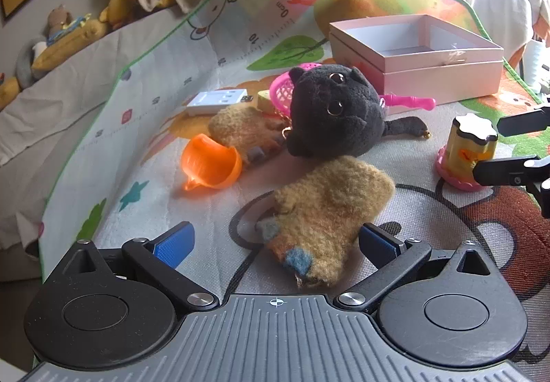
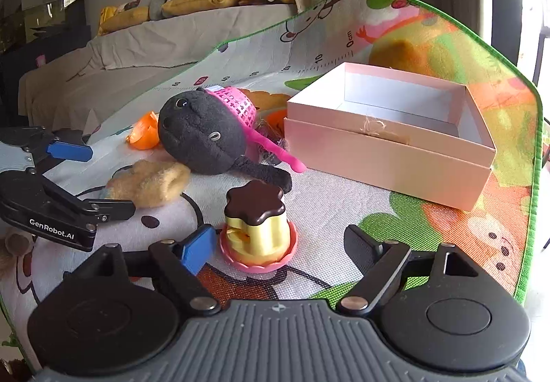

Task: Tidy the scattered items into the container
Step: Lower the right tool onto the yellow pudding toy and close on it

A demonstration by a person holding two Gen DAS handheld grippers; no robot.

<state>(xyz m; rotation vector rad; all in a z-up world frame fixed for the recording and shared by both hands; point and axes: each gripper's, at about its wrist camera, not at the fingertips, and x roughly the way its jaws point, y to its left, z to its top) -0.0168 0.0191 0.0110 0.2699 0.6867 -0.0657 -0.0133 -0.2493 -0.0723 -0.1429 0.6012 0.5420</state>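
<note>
A tan fuzzy sock (image 1: pixel 330 210) lies on the play mat between the fingers of my left gripper (image 1: pixel 275 241), which is open; the pads do not press it. The same sock (image 2: pixel 151 182) and left gripper (image 2: pixel 89 181) show at the left of the right wrist view. My right gripper (image 2: pixel 280 246) is open around a yellow pudding toy (image 2: pixel 256 227) with a brown top and pink base, which sits close to the blue left pad. The empty pink box (image 2: pixel 378 158) stands at the back right, also seen as the pink box (image 1: pixel 440 83).
A black cat plush (image 1: pixel 337 114) lies mid-mat over a pink strainer (image 1: pixel 282 90). Beside it are an orange cup (image 1: pixel 209 162), a second tan sock (image 1: pixel 240 127) and a white flat box (image 1: pixel 216 100). The mat's raised edge (image 1: pixel 113 100) backs onto a covered sofa with plush toys.
</note>
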